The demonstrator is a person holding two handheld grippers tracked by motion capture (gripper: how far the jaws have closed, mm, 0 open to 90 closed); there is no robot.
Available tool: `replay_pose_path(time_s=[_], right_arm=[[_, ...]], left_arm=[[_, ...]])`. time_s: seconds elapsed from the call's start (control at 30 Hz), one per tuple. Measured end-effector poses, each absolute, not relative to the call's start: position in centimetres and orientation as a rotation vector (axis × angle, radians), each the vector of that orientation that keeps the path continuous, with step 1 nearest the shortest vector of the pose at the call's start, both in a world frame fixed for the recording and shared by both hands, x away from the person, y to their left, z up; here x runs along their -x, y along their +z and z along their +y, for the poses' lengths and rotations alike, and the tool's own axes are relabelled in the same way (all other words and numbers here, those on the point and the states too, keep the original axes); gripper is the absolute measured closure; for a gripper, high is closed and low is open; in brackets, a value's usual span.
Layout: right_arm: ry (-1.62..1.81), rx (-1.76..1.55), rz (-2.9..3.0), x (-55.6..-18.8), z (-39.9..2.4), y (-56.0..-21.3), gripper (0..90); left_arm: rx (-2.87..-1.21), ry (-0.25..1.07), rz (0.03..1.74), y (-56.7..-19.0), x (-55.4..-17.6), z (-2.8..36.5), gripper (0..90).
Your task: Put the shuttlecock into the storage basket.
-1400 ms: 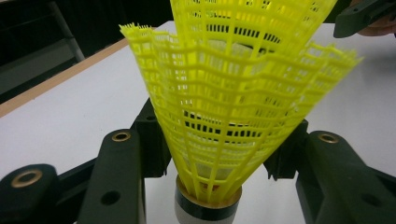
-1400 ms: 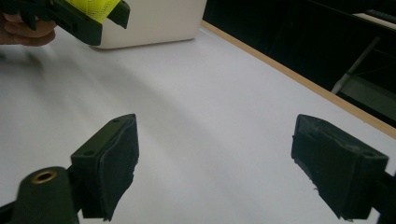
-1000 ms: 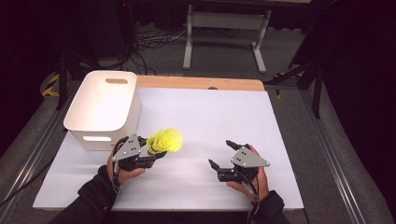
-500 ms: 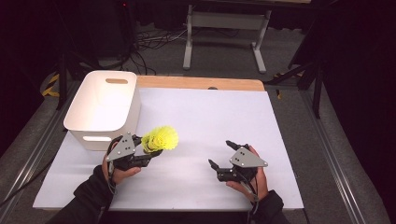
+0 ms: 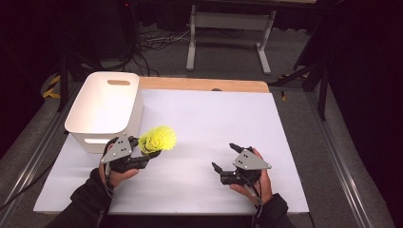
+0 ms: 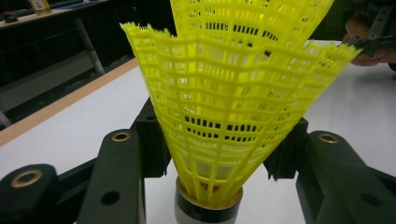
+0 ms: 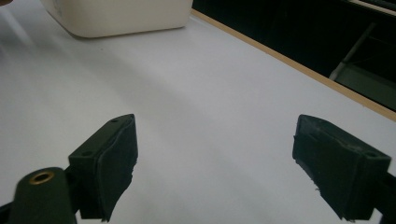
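- Yellow shuttlecocks (image 5: 158, 138), two nested skirts by the look of the left gripper view, clamped in the left gripper (image 5: 142, 153) at the near left of the table (image 5: 214, 128).
- Jaws pressed against the lower skirt from both sides, cork base (image 6: 208, 205) pointing back toward the hand, open mesh fanning away from it.
- Held clear of the white surface, just beside the near right corner of the white bin (image 5: 105, 111) but not over its opening.
- Bin standing upright at the far left of the table, handle slot visible in its far wall; inside looks bare from the high view, though the near part of its floor is hidden.
- Right gripper (image 5: 225, 161) resting low at the near right, well apart from the shuttlecocks, jaws spread wide with nothing between them and bare tabletop ahead.
- Judged progress: pick-up done, grip looks secure, carry roughly at the bin's edge.
- Judged remainder: lift over the rim, move left and farther until above the opening, then release so the pair drops inside.
- Possible snag: soft skirt may spring or cling to the pads on release, so a clean, full opening is called for.
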State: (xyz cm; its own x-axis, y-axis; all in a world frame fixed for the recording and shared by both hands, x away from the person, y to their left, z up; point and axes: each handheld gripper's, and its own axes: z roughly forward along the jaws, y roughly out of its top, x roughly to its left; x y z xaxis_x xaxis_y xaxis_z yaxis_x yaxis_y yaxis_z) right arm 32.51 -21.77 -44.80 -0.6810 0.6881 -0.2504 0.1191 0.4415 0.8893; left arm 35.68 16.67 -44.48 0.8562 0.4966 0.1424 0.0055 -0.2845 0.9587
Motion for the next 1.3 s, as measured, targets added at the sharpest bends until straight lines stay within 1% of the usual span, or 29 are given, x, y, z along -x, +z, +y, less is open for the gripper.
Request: replay_pose_path(time_s=[1.3], right_arm=[[1.216,-0.666,2.091,-32.6,-21.9,-44.8,14.6]], left_arm=[[-1.727,0.567,0.435,-42.7,-35.5,19.9,51.6]])
